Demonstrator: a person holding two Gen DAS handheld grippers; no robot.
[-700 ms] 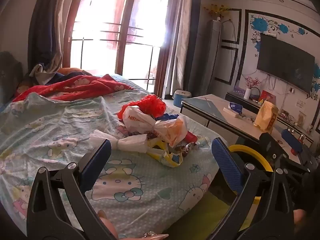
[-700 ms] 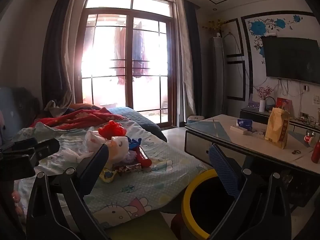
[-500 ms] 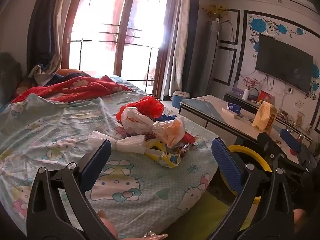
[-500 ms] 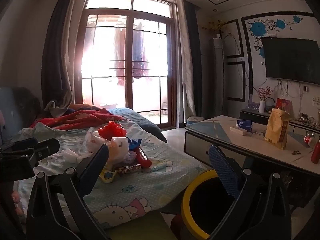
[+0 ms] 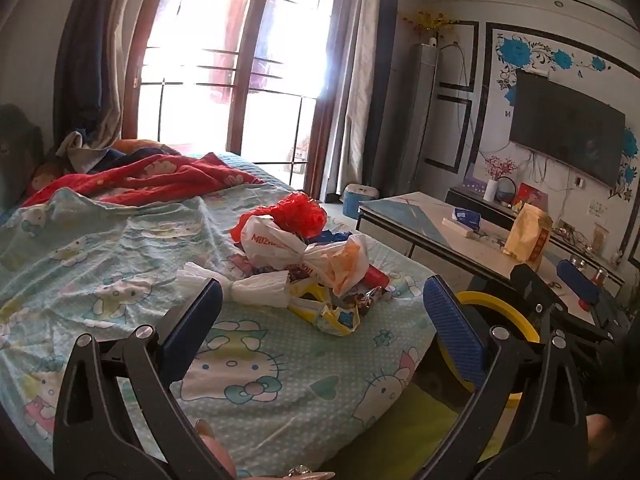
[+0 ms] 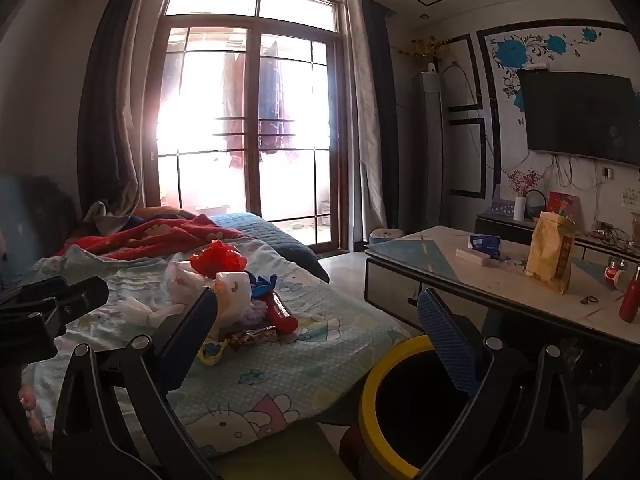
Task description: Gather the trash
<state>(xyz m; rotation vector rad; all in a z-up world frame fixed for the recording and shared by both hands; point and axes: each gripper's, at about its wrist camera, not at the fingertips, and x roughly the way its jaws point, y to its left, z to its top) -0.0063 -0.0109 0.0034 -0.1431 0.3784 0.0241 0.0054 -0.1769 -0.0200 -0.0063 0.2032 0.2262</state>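
A pile of trash lies on the bed: a red plastic bag (image 5: pixel 298 212), a white and orange plastic bag (image 5: pixel 320 256), a white tissue (image 5: pixel 256 290), a yellow wrapper (image 5: pixel 332 314) and a red tube (image 6: pixel 282 314). The pile also shows in the right wrist view (image 6: pixel 224 284). A black bin with a yellow rim (image 6: pixel 400 412) stands on the floor by the bed's corner, also in the left wrist view (image 5: pixel 500 312). My left gripper (image 5: pixel 322 320) is open and empty, short of the pile. My right gripper (image 6: pixel 316 320) is open and empty, above the bed edge and bin.
The bed (image 5: pixel 120 264) has a cartoon-cat sheet and a red blanket (image 5: pixel 144 180). A low table (image 6: pixel 500 276) to the right holds a yellow paper bag (image 6: pixel 552 252), a box and a red bottle (image 6: pixel 630 304). A TV (image 6: pixel 580 116) hangs on the wall.
Both views have shifted slightly; the pile sits a touch closer in the left wrist view. Both grippers stay open and empty.
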